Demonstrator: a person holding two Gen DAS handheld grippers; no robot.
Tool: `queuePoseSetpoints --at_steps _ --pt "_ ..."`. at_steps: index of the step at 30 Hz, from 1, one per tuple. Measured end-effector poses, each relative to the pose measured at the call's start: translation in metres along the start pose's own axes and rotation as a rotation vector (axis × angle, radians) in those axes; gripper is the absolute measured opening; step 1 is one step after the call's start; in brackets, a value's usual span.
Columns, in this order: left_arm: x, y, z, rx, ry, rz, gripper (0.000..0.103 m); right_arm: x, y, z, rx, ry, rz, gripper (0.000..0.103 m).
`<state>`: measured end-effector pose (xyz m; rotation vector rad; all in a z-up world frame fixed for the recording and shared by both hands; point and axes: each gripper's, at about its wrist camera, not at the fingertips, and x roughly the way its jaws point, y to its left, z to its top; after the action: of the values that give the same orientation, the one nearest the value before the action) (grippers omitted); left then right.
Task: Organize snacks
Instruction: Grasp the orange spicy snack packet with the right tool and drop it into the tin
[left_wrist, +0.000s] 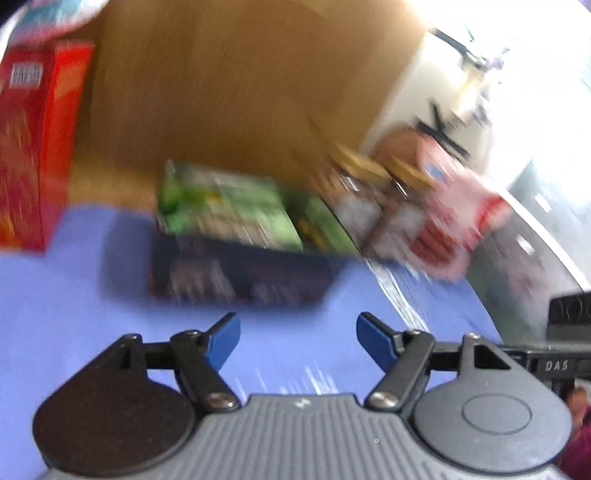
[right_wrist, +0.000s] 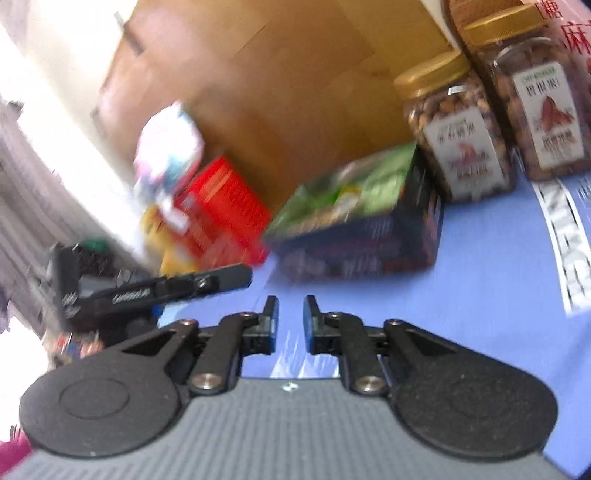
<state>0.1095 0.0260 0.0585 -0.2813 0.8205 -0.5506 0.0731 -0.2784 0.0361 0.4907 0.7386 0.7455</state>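
**Hovering tongs, blurred snacks**

Hovering over the blue table (left_wrist: 74, 314), the left tongs (left_wrist: 298, 341) stand well apart with nothing between the blue pads. At twelve o'clock from them lies a dark box (left_wrist: 240, 273) with a green box (left_wrist: 229, 206) stacked on top; motion blur smears the print on both beyond reading. At ten o'clock a red box (left_wrist: 33, 147) stands upright, cut off by the frame edge. At two o'clock two gold-lidded jars (left_wrist: 354, 192) and a pink packet (left_wrist: 454, 221) are hard to make out.

In the right wrist view, the right tongs (right_wrist: 290, 319) stand slightly apart, empty. The nut jars (right_wrist: 458, 136) at two o'clock are sharper there, the farther one partly cropped. A brown cardboard wall (right_wrist: 277, 92) rises behind everything. The other gripper's body at nine o'clock hides part of the red box (right_wrist: 225, 206).
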Motion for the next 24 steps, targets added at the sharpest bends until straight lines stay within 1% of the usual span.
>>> queuePoseSetpoints --at_steps 2,4,6,8,10,12,13,15,17,19,22,24 --pt "-0.006 -0.012 -0.027 0.019 0.055 -0.039 0.071 -0.016 0.008 -0.027 -0.034 0.056 0.013 0.034" --pt "-0.010 -0.026 -0.057 0.038 0.119 -0.095 0.071 -0.028 0.013 -0.054 -0.047 0.106 0.015 0.035" --pt "-0.015 -0.037 -0.084 0.045 0.175 -0.159 0.072 -0.043 0.012 -0.084 -0.027 0.150 0.021 0.035" --pt "-0.019 -0.046 -0.108 0.045 0.235 -0.222 0.072 -0.053 0.008 -0.107 0.027 0.186 0.031 0.035" --pt "-0.023 -0.053 -0.126 0.048 0.277 -0.242 0.072 -0.064 0.002 -0.129 0.084 0.217 0.040 0.035" --pt "-0.028 -0.055 -0.139 0.049 0.308 -0.239 0.072 -0.073 -0.004 -0.147 0.145 0.243 0.032 0.035" --pt "-0.029 -0.054 -0.144 0.035 0.324 -0.243 0.072 -0.074 -0.005 -0.152 0.169 0.252 0.026 0.035" --pt "-0.033 -0.053 -0.151 0.017 0.327 -0.256 0.074 -0.075 -0.009 -0.161 0.209 0.257 0.029 0.034" --pt "-0.035 -0.055 -0.153 0.017 0.335 -0.258 0.074 -0.070 -0.012 -0.165 0.251 0.252 0.071 0.034" --pt "-0.034 -0.057 -0.154 0.014 0.341 -0.263 0.074 -0.060 -0.008 -0.165 0.262 0.264 0.115 0.034" --pt "-0.034 -0.061 -0.158 0.036 0.362 -0.279 0.074 -0.038 0.003 -0.163 0.233 0.285 0.150 0.029" --pt "-0.033 -0.062 -0.162 0.041 0.369 -0.296 0.075 -0.029 0.007 -0.161 0.214 0.282 0.151 0.019"
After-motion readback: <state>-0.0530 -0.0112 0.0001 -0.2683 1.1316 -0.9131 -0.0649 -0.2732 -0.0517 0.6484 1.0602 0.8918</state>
